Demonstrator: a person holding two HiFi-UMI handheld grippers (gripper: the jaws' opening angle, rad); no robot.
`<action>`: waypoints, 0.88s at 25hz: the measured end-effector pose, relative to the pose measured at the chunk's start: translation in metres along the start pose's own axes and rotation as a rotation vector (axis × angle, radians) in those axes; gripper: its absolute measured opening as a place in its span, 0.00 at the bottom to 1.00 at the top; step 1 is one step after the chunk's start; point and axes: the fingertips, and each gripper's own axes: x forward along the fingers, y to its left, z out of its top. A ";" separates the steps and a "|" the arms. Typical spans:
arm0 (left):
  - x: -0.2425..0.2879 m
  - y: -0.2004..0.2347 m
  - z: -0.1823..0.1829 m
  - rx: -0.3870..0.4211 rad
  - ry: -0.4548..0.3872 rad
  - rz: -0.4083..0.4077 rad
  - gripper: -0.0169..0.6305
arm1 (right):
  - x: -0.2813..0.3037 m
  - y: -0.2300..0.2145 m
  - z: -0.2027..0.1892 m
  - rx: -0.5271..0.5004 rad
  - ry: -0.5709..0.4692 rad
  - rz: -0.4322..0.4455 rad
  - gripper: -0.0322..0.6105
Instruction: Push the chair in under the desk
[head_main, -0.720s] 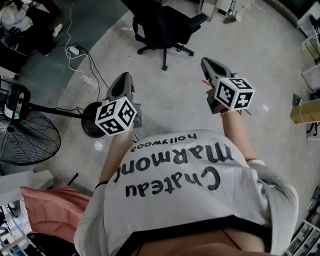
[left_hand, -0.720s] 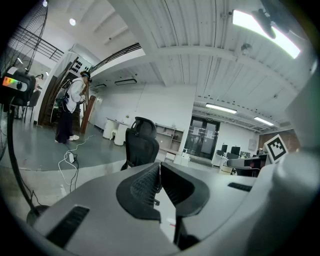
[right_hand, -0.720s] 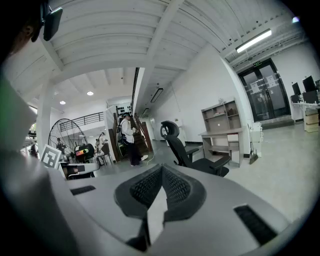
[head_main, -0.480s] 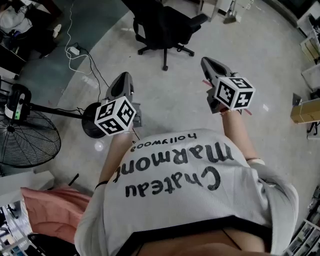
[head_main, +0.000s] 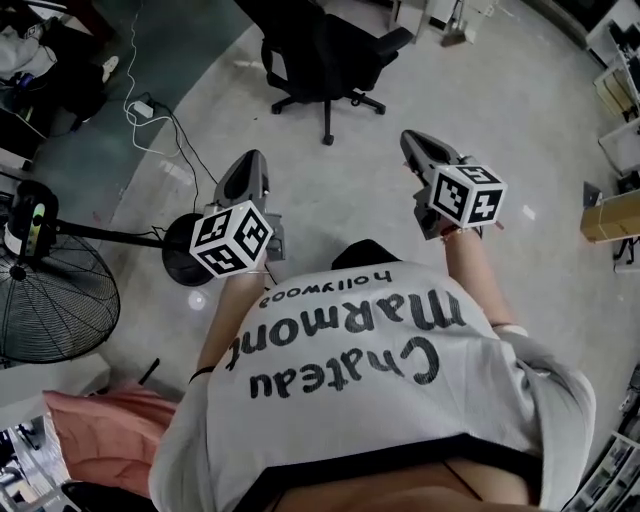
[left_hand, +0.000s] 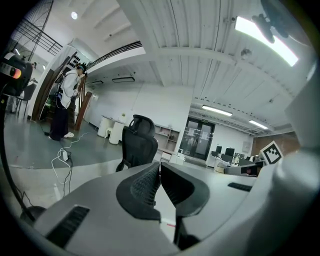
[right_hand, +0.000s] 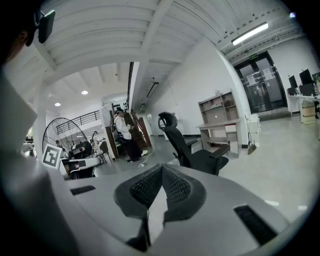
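A black mesh office chair (head_main: 325, 50) on a star base with castors stands on the grey floor ahead of me, at the top of the head view. It also shows in the left gripper view (left_hand: 139, 142) and the right gripper view (right_hand: 192, 147), well beyond the jaws. A pale desk with a shelf (right_hand: 216, 125) stands behind it against the wall. My left gripper (head_main: 250, 160) and right gripper (head_main: 412, 140) are held out at waist height, both pointing at the chair and a good way short of it. Both are shut with nothing between the jaws.
A pedestal fan (head_main: 45, 290) with a round base (head_main: 185, 255) stands at my left. Cables and a power strip (head_main: 140, 105) lie on the floor beyond it. A cardboard box (head_main: 610, 215) and shelving sit at the right. A person (left_hand: 65, 102) stands far off at the left.
The view has shifted forward a little: the chair sits slightly lower in the head view, and the toe of a dark shoe now shows below the grippers. Both grippers stay shut.
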 end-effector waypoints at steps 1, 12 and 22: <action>0.003 0.003 0.000 0.016 0.006 0.001 0.06 | 0.005 -0.003 0.000 0.011 0.007 -0.001 0.05; 0.113 0.051 0.029 0.038 0.039 0.043 0.06 | 0.128 -0.058 0.049 0.013 0.018 0.060 0.06; 0.211 0.075 0.058 -0.018 0.003 0.080 0.06 | 0.238 -0.104 0.118 -0.045 0.041 0.150 0.06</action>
